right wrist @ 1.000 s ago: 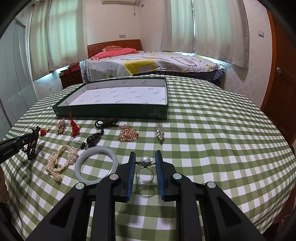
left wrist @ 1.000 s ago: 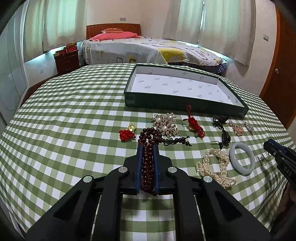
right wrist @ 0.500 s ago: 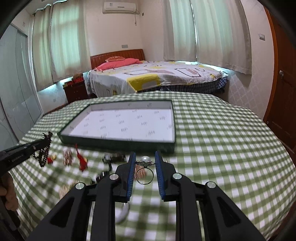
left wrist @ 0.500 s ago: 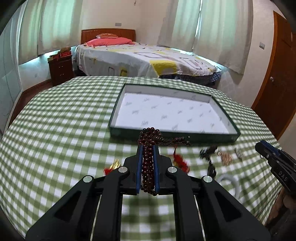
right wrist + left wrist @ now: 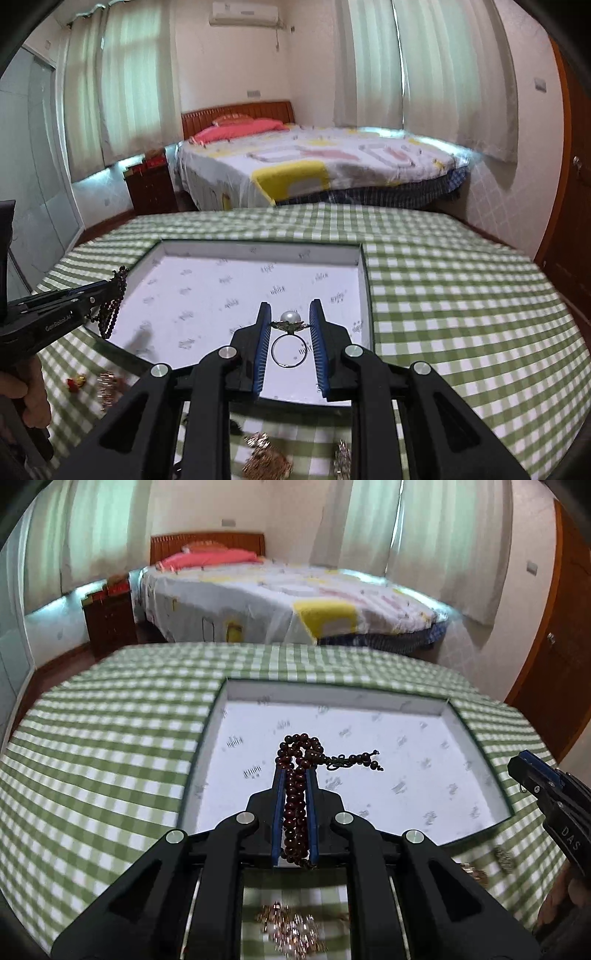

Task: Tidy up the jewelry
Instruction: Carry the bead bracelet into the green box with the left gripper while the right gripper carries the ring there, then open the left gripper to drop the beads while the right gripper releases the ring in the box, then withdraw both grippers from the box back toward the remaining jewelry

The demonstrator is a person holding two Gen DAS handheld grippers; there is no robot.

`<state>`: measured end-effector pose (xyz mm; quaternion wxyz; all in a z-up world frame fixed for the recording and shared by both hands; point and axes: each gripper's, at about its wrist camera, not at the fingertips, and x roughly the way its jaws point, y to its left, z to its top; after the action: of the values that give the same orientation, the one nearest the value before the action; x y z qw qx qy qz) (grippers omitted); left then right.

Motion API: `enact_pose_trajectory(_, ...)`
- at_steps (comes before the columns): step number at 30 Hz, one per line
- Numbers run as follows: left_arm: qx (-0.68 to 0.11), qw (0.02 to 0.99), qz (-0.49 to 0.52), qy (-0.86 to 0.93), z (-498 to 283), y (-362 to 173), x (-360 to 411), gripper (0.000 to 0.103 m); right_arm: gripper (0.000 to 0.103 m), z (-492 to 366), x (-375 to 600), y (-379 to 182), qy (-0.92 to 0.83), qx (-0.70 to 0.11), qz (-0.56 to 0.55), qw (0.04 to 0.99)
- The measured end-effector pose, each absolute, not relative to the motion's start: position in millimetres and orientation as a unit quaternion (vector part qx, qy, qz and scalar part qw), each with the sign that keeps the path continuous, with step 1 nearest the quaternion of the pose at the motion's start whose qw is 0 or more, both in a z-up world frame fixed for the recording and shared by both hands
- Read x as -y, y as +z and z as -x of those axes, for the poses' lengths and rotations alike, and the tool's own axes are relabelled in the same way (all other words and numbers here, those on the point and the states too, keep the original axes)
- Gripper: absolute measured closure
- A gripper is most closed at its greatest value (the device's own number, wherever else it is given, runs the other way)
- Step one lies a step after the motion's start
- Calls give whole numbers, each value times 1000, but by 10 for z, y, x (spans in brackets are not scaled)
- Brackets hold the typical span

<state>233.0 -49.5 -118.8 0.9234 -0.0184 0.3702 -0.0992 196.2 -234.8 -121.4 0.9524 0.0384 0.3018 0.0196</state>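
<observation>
My left gripper (image 5: 295,771) is shut on a dark red bead bracelet (image 5: 295,797), whose loop and tassel stick out past the fingertips above the green tray (image 5: 207,720) with its white lining. In the right wrist view my right gripper (image 5: 290,310) is shut on a pearl ring (image 5: 290,319), held over the tray's (image 5: 364,266) near right part. The left gripper (image 5: 107,286) enters that view from the left with the beads (image 5: 110,314) dangling at the tray's left edge. The right gripper (image 5: 524,771) shows at the right edge of the left wrist view.
The round table carries a green checked cloth (image 5: 103,738). Blurred gold and pearl jewelry (image 5: 291,930) lies on the cloth in front of the tray, with more pieces (image 5: 266,458) and a red charm (image 5: 75,382). A bed (image 5: 314,166) stands behind the table.
Both grippers have lifted their pieces off the cloth and carried them forward to above the tray. The other jewelry has slid down toward the bottom of both views.
</observation>
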Motion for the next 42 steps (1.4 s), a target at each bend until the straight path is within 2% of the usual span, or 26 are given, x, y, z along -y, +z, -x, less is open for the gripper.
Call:
enact_pose_trajectory(6,-416,904,14,-99,-2591,-1533,528,92,81,-2248,2393,-1559,15,-364,-39,931)
enact_pose_trajectory(12,-426,899,10,-104,-2675,-1635,560,91,81,-2378,2493,-1733,11,-399,-48,916)
enact_pose_trajectory(13,-424,900,9,-103,-2683,-1635,568,89,81,-2382,2495,-1743,11,-401,-48,915)
enact_pose_trajectory(16,-420,901,5,-110,-2687,-1644,618,73,78,-2381,2484,-1750,11,-403,-43,914)
enact_pose_trajectory(18,-418,902,-2,-112,-2676,-1646,663,59,68,-2373,2473,-1746,12,-401,-39,915)
enact_pose_trajectory(20,-417,902,-8,-111,-2680,-1664,704,54,62,-2358,2465,-1738,17,-399,-38,916)
enact_pose_trajectory(32,-381,918,6,-110,-2407,-1398,636,35,50,-2017,2437,-1504,10,-366,-45,929)
enact_pose_trajectory(42,-349,932,6,-94,-1769,-1227,517,31,44,-1340,2301,-1451,5,-338,-27,941)
